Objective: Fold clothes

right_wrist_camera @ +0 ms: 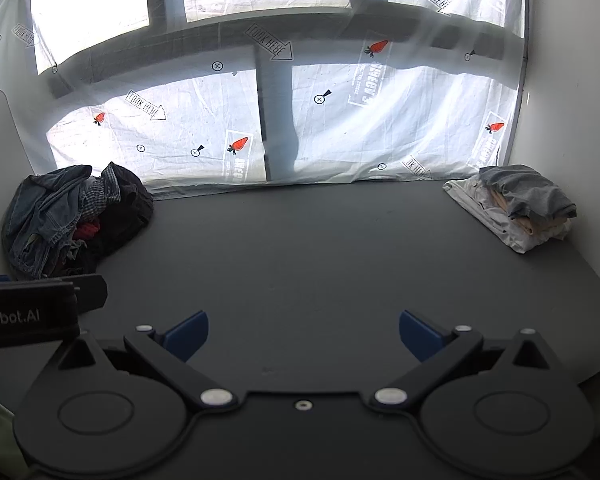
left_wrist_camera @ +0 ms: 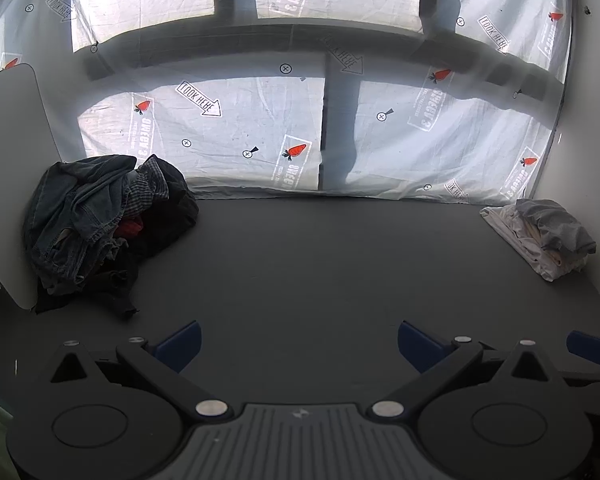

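- My left gripper sits at the bottom of the left wrist view with its blue fingertips spread wide and nothing between them; only bare dark tabletop shows in the gap.
- My right gripper looks the same in its own view: jaws wide apart, holding nothing, hovering over the near part of the table.
- In the right wrist view, part of the left gripper's black body shows at the left edge of the frame, just beside my right one.
- The heap of unfolded clothes lies at the left of the frame, well apart from both grippers. I can make out denim on top, a checked fabric, something red and dark garments, all crumpled together.
- The heap leans against a pale side panel with a rounded corner at the left edge.
- A small stack of folded clothes sits at the right of the frame by the back corner, a grey piece lying on white and cream ones, also far from the grippers.
- Behind the table hangs a white printed sheet with red carrots, "LOOK HERE" arrows and small cross marks, lit from behind by window panes.
- A plain white wall closes the right side.
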### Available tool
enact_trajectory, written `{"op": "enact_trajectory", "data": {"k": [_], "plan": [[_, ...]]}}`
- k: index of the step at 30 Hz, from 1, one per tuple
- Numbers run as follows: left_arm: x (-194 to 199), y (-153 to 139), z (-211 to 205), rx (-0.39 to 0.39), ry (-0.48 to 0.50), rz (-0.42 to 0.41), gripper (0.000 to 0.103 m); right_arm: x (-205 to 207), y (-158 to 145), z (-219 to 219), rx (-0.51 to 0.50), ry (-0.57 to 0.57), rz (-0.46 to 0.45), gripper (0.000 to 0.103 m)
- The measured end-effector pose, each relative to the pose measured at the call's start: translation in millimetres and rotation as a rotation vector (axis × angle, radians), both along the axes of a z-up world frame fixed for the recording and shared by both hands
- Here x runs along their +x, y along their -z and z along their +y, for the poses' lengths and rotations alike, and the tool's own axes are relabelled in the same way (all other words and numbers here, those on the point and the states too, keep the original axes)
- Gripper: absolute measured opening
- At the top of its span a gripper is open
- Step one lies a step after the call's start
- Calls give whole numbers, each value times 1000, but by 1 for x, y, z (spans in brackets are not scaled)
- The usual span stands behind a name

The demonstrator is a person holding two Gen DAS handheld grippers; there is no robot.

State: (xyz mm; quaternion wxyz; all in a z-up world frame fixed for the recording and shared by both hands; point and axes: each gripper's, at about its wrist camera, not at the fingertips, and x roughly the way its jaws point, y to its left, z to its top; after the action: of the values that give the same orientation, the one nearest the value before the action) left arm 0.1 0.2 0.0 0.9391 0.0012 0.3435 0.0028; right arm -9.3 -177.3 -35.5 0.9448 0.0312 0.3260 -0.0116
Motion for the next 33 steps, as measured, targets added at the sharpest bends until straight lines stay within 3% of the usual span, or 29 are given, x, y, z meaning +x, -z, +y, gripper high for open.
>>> {"op": "enact_trajectory", "data": {"k": [33], "plan": [[2,-2,7,-18,-5,2,103,2,-3,5,-2,-7,-2,103]]}}
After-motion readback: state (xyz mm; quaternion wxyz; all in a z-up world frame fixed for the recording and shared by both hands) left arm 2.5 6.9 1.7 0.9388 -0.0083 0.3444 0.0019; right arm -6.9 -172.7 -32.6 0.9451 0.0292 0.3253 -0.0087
